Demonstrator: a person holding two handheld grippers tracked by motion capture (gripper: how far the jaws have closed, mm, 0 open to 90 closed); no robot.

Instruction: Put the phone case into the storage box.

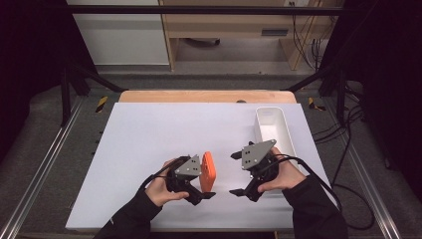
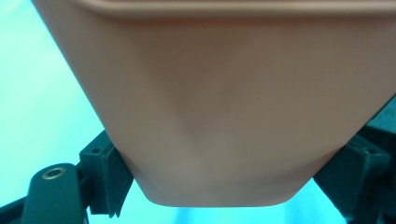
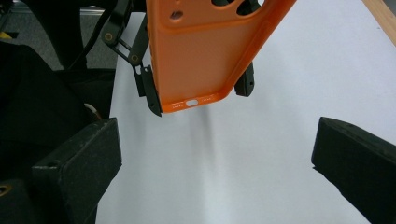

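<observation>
Left gripper [image 1: 201, 186] fingers clamping orange phone case [image 1: 208, 172] by its long edges, holding it on edge over near-centre bench [image 1: 149, 134], long axis running near-far. Right gripper [image 1: 238, 174] just right, fingers spread wide, empty. White bin [image 1: 286, 132] sitting far right.

Left gripper [image 1: 203, 185]: clamps orange phone case [image 1: 208, 172] above the white table [image 1: 149, 144].
Right gripper [image 1: 237, 173]: jaws apart, just beside white bin [image 1: 286, 130].

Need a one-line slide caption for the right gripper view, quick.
Left gripper holds an orange phone case above the white table, seen between the right gripper's open jaws.
</observation>
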